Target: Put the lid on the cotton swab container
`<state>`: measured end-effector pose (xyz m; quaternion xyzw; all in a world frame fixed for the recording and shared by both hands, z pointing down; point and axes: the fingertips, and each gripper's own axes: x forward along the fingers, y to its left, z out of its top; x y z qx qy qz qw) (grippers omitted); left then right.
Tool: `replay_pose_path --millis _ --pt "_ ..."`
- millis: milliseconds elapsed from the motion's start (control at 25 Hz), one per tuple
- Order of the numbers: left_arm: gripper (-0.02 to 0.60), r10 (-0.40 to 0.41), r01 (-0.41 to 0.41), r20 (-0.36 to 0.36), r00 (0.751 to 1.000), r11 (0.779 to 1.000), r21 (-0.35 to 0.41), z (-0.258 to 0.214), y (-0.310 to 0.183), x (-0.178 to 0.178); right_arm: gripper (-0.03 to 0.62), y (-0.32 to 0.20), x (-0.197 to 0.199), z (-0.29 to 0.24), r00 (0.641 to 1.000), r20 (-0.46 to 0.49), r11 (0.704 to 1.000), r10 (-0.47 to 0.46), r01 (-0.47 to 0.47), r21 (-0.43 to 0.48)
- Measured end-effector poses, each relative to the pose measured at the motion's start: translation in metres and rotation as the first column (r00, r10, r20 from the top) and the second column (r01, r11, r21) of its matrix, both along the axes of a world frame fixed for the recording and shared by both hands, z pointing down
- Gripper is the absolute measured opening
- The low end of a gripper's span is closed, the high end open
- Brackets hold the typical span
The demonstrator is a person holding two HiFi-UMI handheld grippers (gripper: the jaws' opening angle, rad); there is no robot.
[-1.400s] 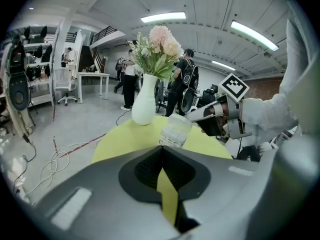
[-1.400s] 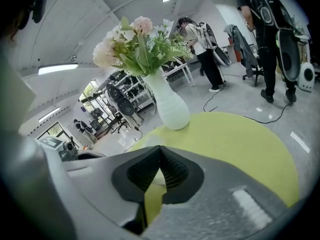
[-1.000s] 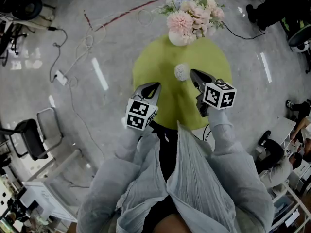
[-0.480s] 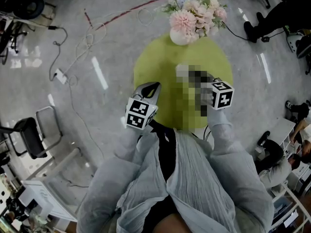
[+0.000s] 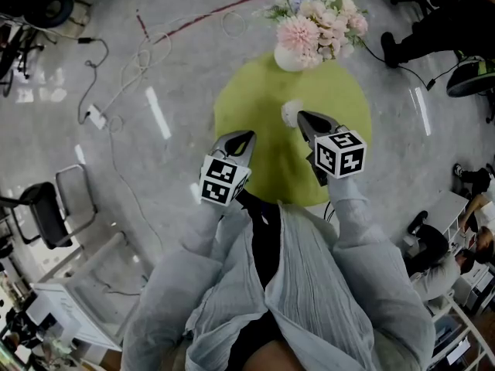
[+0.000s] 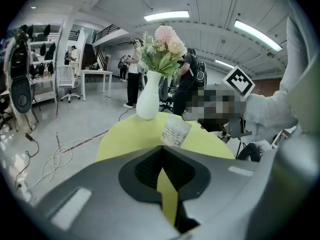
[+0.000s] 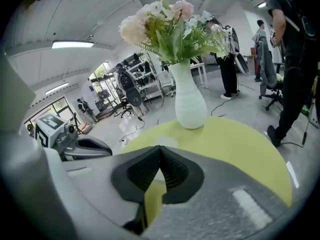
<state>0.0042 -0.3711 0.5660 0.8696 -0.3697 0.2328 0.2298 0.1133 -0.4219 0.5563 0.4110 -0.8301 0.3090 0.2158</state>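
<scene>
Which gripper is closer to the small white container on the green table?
Right. The right gripper has its tip just beside the container; the left gripper is farther back, off to its left.

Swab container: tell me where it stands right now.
In the head view the container stands on the green table, right of centre, just ahead of the right hand-held gripper's tips, with the flower vase beyond it.

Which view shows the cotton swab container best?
The left gripper view: the cotton swab container is seen whole, from the side. The head view shows it small beside the right gripper. The right gripper view shows only a pale part beyond the jaws.
</scene>
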Motion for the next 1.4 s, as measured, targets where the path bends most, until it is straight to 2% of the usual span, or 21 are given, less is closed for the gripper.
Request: replay_pose_path --millis 880,1200,1400 --pt "0.018 0.014 -0.014 0.009 1.000 1.000 -0.021 0.009 -0.004 0.005 0.002 0.001 -0.011 0.012 0.992 -0.111 0.998 -0.057 0.061 0.032" --pt "0.018 0.006 -0.006 0.009 1.000 1.000 -0.020 0.009 -0.002 0.004 0.002 0.002 -0.015 0.014 0.974 -0.214 0.997 -0.077 0.074 -0.020" --pt "0.018 0.007 -0.007 0.005 1.000 1.000 -0.007 0.002 0.000 0.005 0.002 0.001 -0.013 0.014 0.982 -0.181 0.998 -0.060 0.054 -0.035"
